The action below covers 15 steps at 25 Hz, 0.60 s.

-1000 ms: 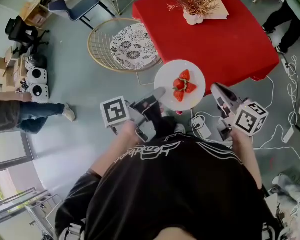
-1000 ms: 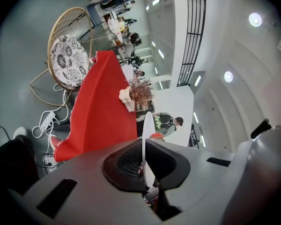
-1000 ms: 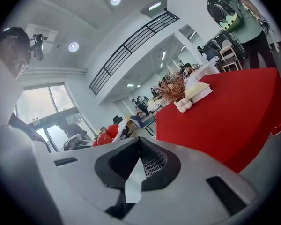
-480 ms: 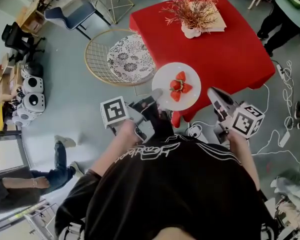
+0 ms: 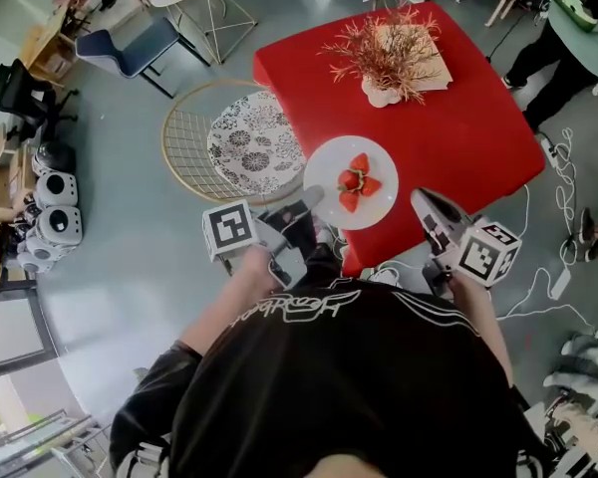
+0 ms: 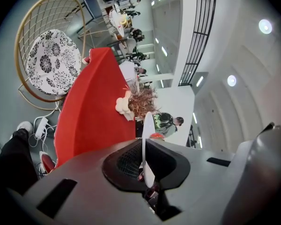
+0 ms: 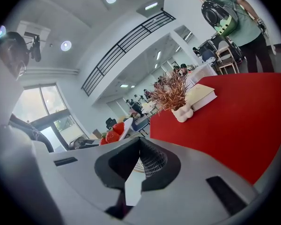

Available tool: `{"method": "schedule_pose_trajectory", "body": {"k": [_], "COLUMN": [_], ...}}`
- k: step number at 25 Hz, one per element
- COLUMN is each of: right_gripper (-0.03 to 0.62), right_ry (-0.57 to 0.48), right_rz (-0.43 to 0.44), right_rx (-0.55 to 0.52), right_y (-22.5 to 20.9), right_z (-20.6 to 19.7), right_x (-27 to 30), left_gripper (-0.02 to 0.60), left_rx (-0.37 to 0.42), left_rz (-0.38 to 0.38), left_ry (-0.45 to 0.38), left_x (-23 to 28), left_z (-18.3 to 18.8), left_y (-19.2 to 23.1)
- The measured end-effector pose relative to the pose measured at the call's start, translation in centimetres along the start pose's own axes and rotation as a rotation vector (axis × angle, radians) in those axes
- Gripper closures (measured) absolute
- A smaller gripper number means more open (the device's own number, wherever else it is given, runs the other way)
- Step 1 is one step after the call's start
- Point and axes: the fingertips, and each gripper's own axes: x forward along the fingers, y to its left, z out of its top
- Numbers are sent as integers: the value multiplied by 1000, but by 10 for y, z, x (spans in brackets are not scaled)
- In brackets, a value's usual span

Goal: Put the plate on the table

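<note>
Plate (image 5: 379, 203) rim tight in left claw (image 5: 313, 194)

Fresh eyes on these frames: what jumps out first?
The red table fills the head view's upper middle, with a dried plant on it. At its near edge the left gripper pinches a white plate of strawberries by the rim.

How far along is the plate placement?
Done: the plate with strawberries is picked up, with the left gripper shut on its near rim. In hand: the plate is held at the near corner of the red table, apparently not set down. The right gripper is shut on nothing beside it. Left: move it over the table, lower it, release.
</note>
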Motion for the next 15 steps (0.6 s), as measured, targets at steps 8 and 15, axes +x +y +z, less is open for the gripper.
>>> {"method": "schedule_pose_trajectory", "body": {"k": [8, 15], "right_gripper": [588, 588], "right_ry": [9, 12], "right_rz": [-12, -44], "right_rx": [11, 55], "right_y": [-14, -29], "right_z": [13, 9], "right_x": [30, 43], "left_gripper": [565, 565], "left_rx": [1, -61], "left_rz": [3, 4], "left_ry": [7, -1], "left_x": [26, 44], "left_z": [43, 72], "left_y": [20, 54]}}
